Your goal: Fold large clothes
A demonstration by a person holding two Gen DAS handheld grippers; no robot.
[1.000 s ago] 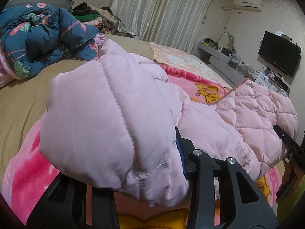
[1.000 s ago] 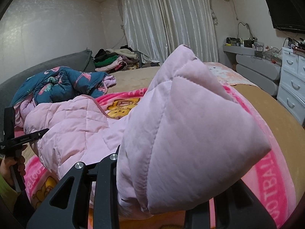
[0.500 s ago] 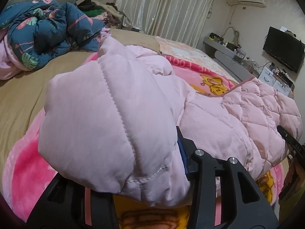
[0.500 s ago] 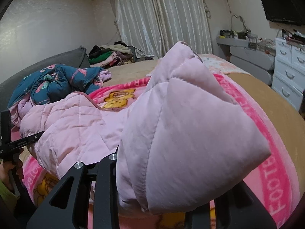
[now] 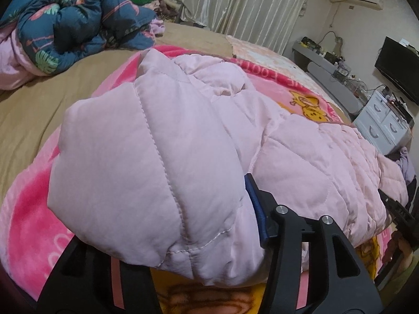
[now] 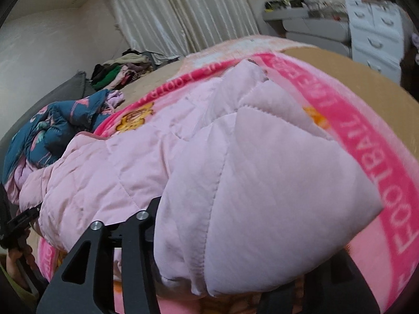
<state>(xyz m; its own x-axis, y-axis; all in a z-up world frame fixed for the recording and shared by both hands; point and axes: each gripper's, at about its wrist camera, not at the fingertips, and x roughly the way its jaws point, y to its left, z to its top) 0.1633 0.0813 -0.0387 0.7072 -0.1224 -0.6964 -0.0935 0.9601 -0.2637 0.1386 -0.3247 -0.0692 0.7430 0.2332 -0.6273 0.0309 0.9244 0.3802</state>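
Observation:
A pale pink quilted padded jacket [image 5: 183,136] lies across a pink cartoon blanket [image 5: 28,225] on the bed. My left gripper [image 5: 183,256] is shut on one corner of the jacket, which bulges over the fingers and hides their tips. My right gripper [image 6: 225,277] is shut on the other corner of the same jacket [image 6: 262,183], held low over the blanket [image 6: 387,183]. The right gripper's frame shows at the right edge of the left wrist view [image 5: 398,214], and the left gripper at the left edge of the right wrist view [image 6: 18,222].
A dark blue flowered duvet [image 5: 73,26] is bunched at the head of the tan bed sheet [image 5: 31,110]. A clothes pile [image 6: 120,70] lies by the curtains. White drawers [image 5: 385,128] and a wall TV [image 5: 398,55] stand to the right of the bed.
Both grippers have moved forward and down with the jacket corners, tilting toward the bed. The jacket now lies flatter over the blanket.

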